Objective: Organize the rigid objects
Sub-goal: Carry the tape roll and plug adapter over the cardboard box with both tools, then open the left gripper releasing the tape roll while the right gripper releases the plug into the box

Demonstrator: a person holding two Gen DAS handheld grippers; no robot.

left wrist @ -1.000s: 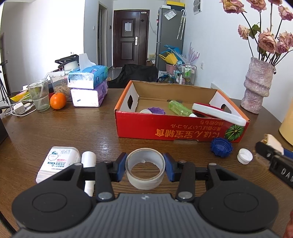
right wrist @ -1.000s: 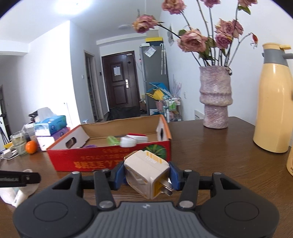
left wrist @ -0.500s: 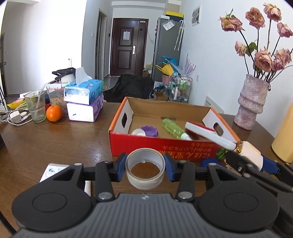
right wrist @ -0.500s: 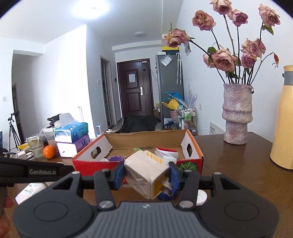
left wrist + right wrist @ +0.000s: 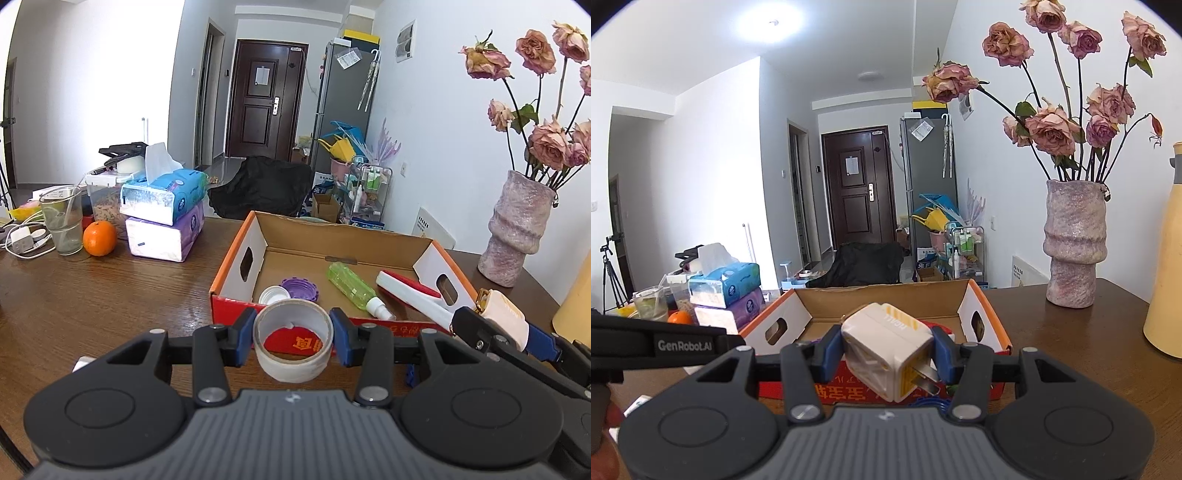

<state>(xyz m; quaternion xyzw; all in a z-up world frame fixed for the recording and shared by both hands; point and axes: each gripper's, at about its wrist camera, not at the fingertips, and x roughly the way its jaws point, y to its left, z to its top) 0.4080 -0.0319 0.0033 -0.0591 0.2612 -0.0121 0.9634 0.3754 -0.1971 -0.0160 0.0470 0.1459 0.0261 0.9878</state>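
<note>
My left gripper (image 5: 293, 341) is shut on a roll of pale tape (image 5: 291, 339), held just in front of the red cardboard box (image 5: 236, 258). My right gripper (image 5: 886, 349) is shut on a white plug adapter (image 5: 884, 347) with yellow stripes, its metal prongs pointing down right, above the box's near edge (image 5: 982, 306). In the left wrist view the right gripper (image 5: 495, 328) with the adapter (image 5: 502, 310) hangs at the box's right corner. Inside the box lie a white cap (image 5: 273, 294), a purple lid (image 5: 299, 289), a green bottle (image 5: 351, 286) and a red-and-white tool (image 5: 410, 295).
Tissue packs (image 5: 162, 210), an orange (image 5: 99, 238), a glass (image 5: 66, 225) and a charger with cables (image 5: 22, 240) stand at the left of the brown table (image 5: 110, 295). A vase of roses (image 5: 1071, 243) and a yellow jug (image 5: 1167, 277) stand at the right.
Both grippers have risen and moved toward the box with their loads. The box's inside shows more fully, and the loose caps on the table have dropped out of sight.
</note>
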